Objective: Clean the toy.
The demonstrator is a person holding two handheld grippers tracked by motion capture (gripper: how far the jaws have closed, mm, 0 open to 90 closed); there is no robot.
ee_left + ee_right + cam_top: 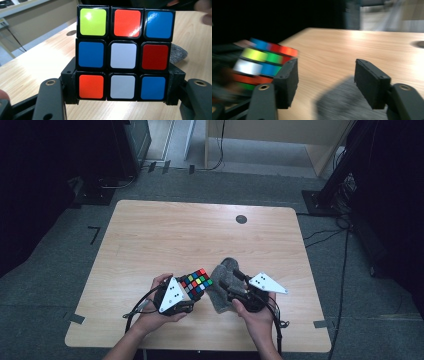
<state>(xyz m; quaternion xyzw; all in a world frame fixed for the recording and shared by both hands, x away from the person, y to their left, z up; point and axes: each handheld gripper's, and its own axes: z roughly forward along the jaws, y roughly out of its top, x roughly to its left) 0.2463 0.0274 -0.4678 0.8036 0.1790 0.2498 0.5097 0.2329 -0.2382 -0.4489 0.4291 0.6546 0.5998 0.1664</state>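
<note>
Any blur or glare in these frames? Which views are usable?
Right gripper view: motion-blurred, puzzle cube smeared, grey cloth soft. Left gripper view: sharp, with glare spots on the cube's top stickers. High view: dim, dark surroundings, table evenly lit and readable.

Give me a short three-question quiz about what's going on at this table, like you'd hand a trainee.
1. True or false: the left tool is clamped on the multicoloured puzzle cube with black edges.
2. What lies on the light wooden table under the right tool? A) a red cup B) a grey felt-like cloth C) a metal spoon
3. Fill in: in the left tool view, the middle square of the cube face towards the camera is ____.

Key
1. True: its jaws press on the cube's two sides.
2. B: the cloth lies beside the cube, and the right tool's jaws stand apart with nothing between them.
3. White.
</note>
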